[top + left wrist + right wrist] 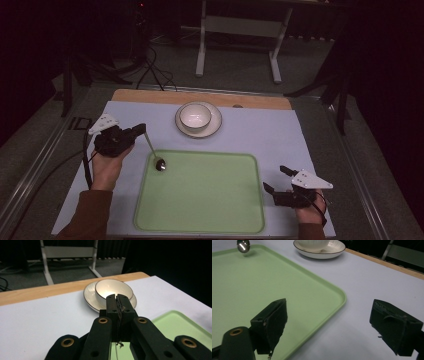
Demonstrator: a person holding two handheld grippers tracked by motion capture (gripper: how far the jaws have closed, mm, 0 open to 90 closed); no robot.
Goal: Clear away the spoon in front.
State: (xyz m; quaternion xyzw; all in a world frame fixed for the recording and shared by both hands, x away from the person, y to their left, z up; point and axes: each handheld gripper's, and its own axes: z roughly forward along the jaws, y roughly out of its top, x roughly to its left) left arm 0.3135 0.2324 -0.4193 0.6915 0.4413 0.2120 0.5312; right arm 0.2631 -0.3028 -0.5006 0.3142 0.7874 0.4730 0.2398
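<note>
The white bowl (195, 117) sits on its saucer (216, 125), seemingly empty; left gripper (143, 129) fingers clamp a spoon (155, 152) over the green tray (200, 220); right gripper (278, 179) fingers stand apart.

Left hand-held gripper (142, 129): black body, grey three-cornered plate on top, black cable trailing from the rear. Jaws black and blocky, with brass-coloured rivets on the linkage arms and small dark screw holes beside them. Right hand-held gripper (277, 180): same black build, grey three-cornered plate, ribbed black pads, one brass-ringed rivet near the lower jaw link. Dark strap at the right wrist. Sleeves (86, 215): rust-brown, long, reaching both wrists.
</note>
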